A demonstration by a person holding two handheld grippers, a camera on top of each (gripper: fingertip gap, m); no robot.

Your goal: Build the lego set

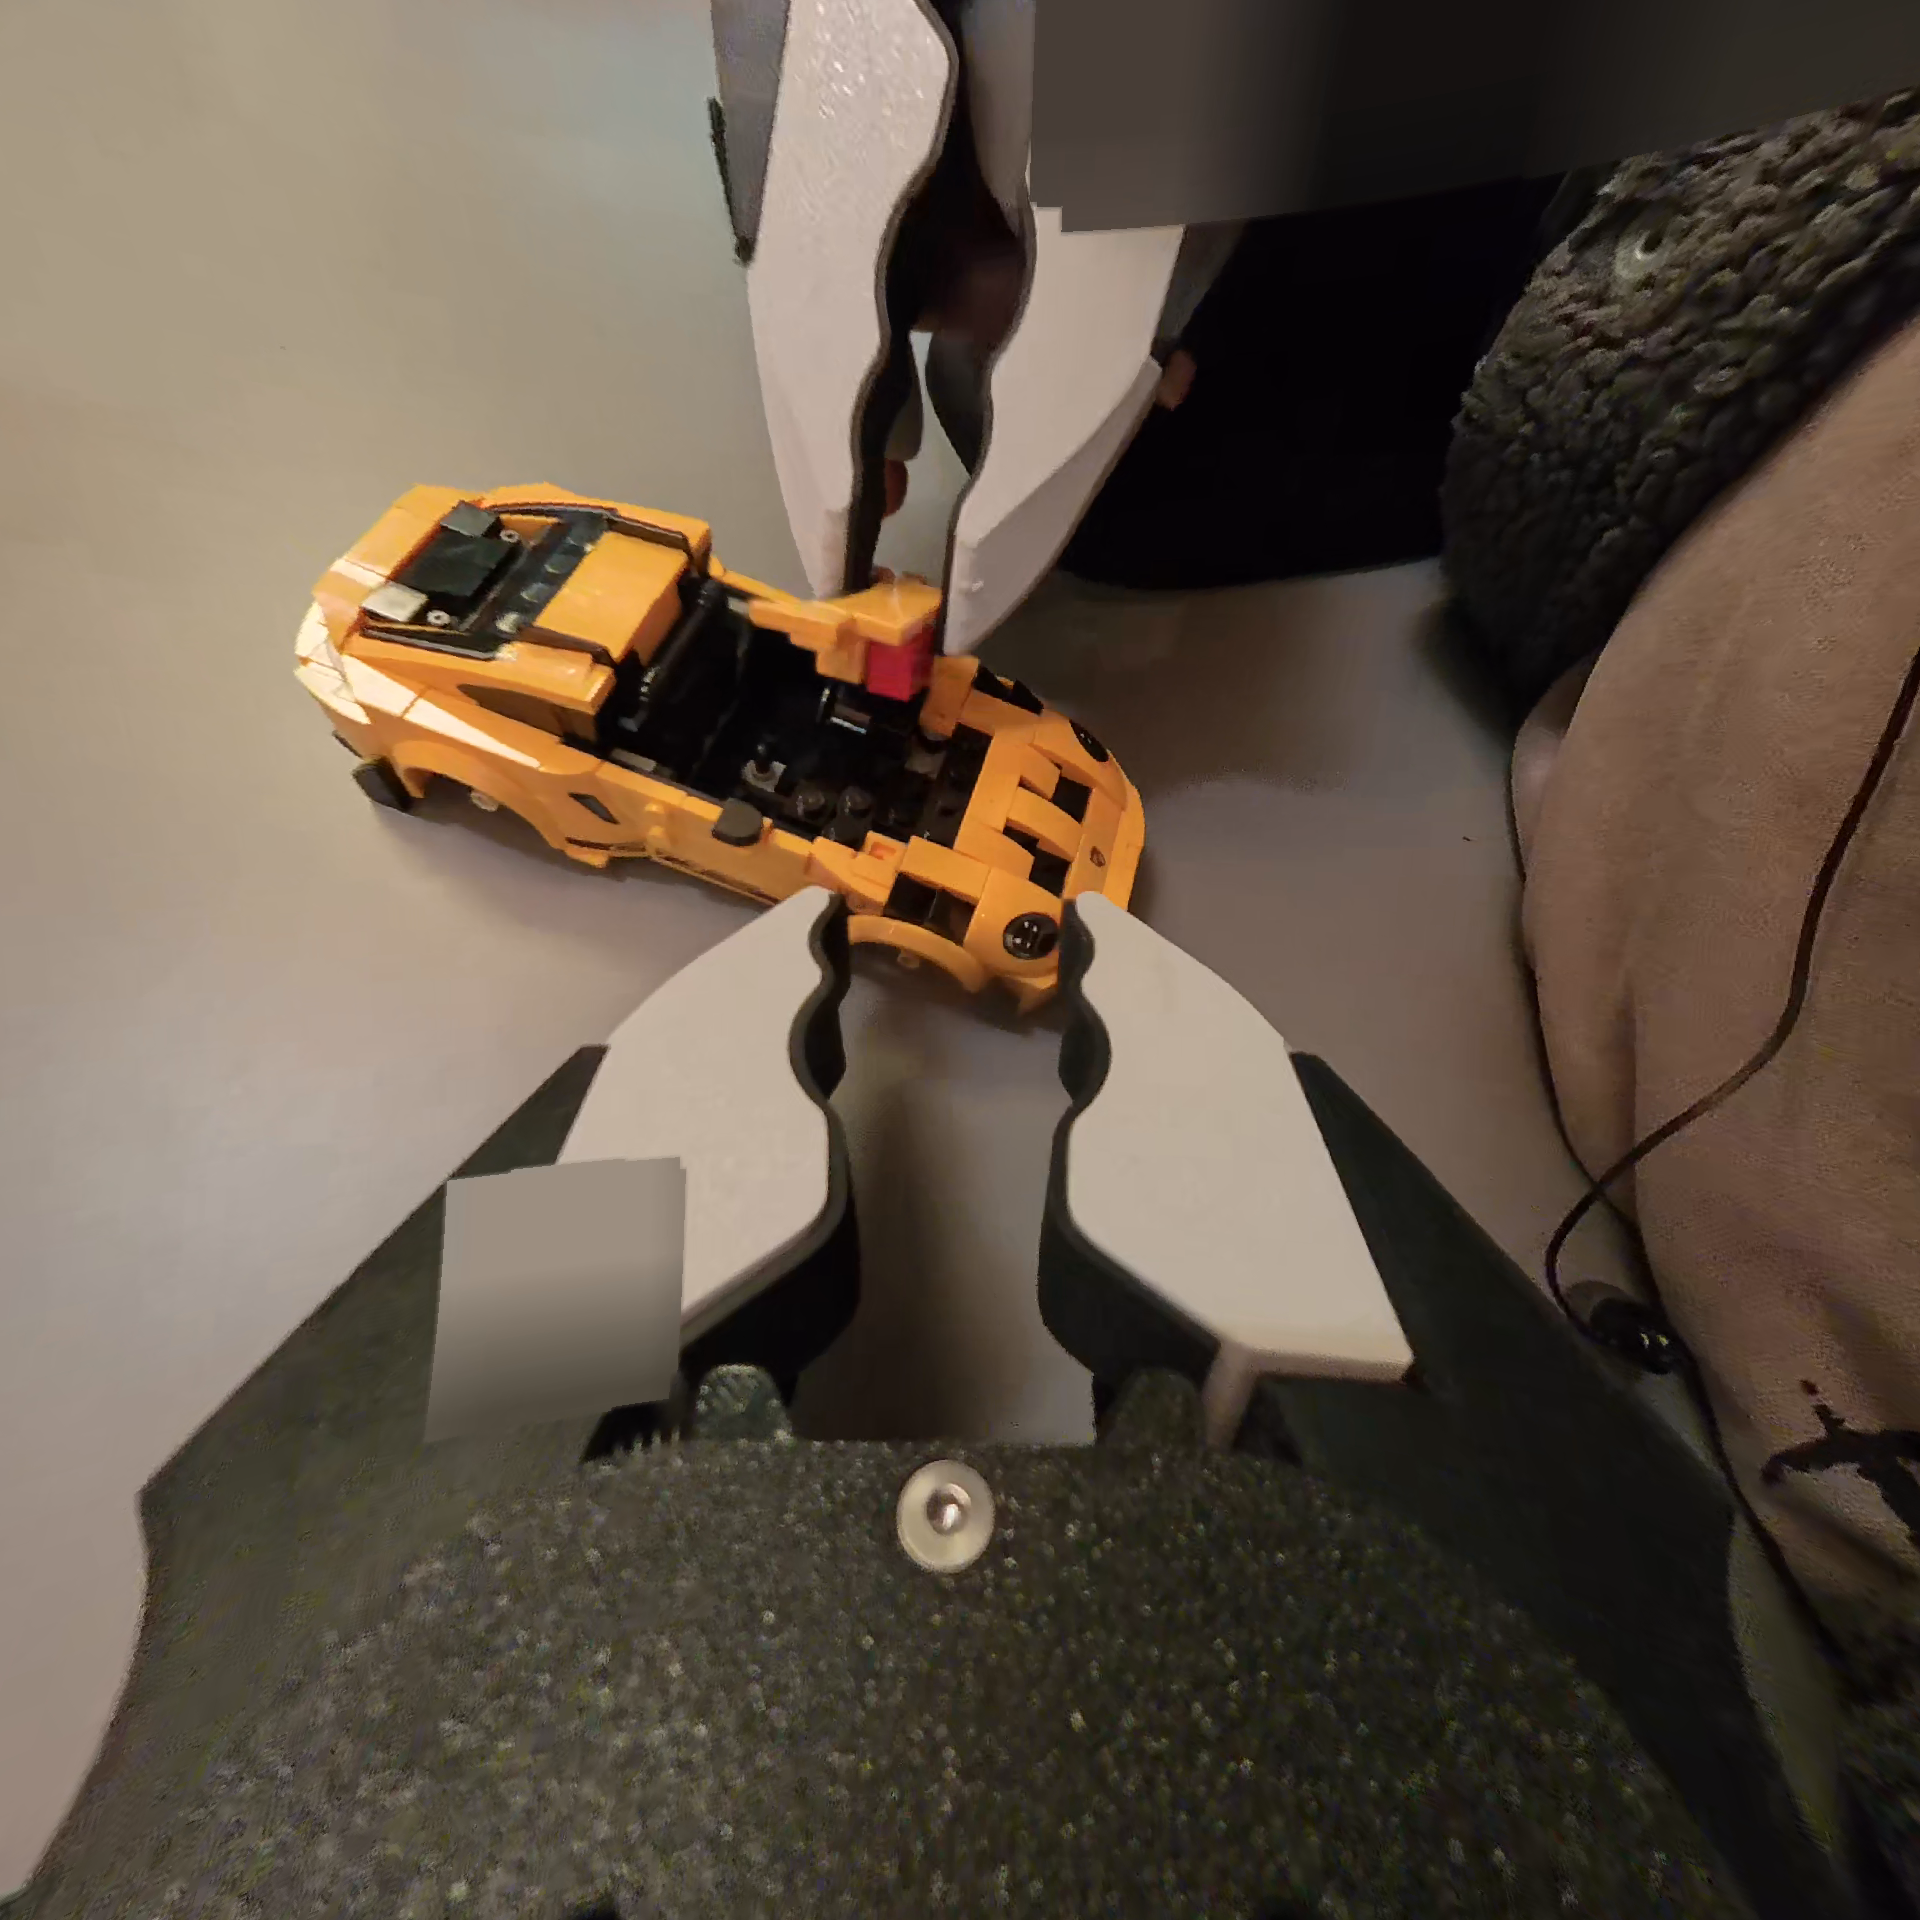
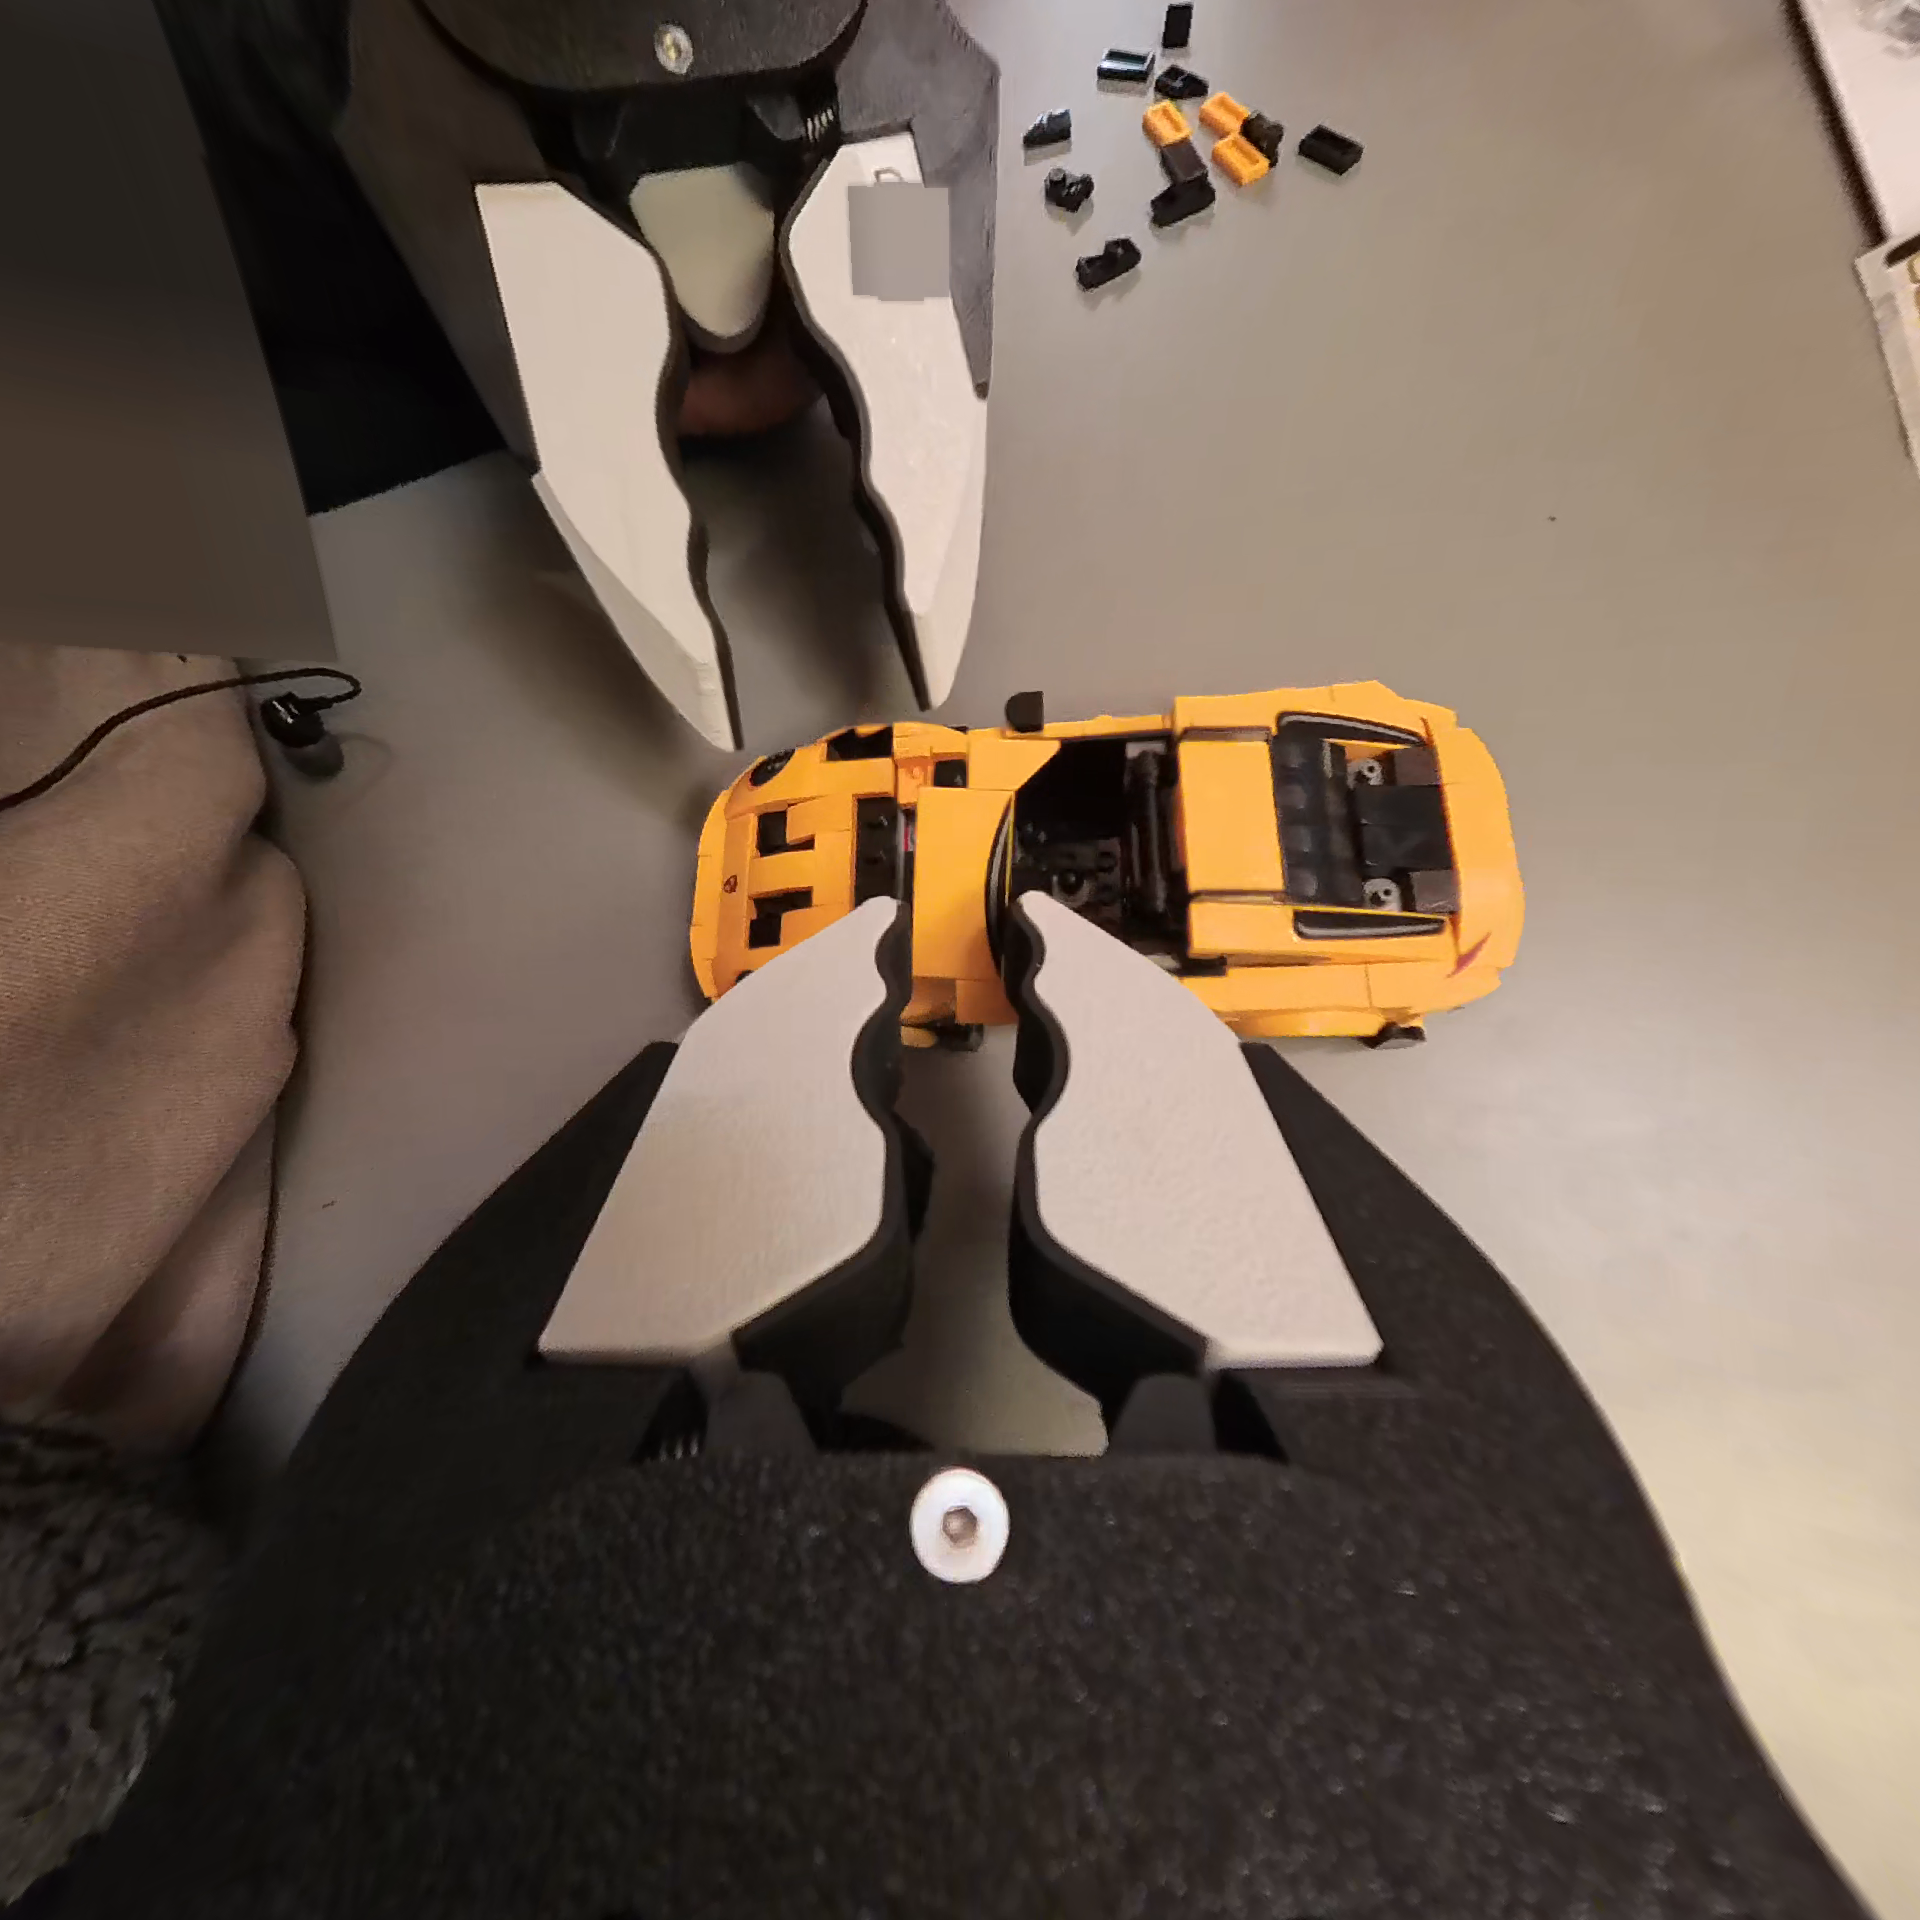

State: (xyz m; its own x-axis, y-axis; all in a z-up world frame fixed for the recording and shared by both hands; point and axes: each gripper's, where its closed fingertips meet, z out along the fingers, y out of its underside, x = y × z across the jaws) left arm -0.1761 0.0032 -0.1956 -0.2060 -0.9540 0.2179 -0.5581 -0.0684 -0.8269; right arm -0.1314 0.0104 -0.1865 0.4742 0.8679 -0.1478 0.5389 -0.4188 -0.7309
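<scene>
While the orange car (image 1: 717,727) sits on the grey table (image 1: 208,312) without wheels on its near side, nothing anchors it, so any sideways push could slide it. At the left of the right wrist view, the left gripper (image 2: 831,717) hangs spread and empty just beside the car's nose; if it does not brace the body, the model may skid or tip. Further right, the right gripper (image 2: 956,904) pinches an orange sub-assembly (image 1: 883,613) with a red block beneath, held over the open black cockpit. I judge the studs are not yet seated: a tilted press could jam the piece, pop off neighbouring plates, or let it slip from the pads. Farthest right, loose black and orange pieces (image 2: 1195,145) lie well apart, safe from a sweep.
</scene>
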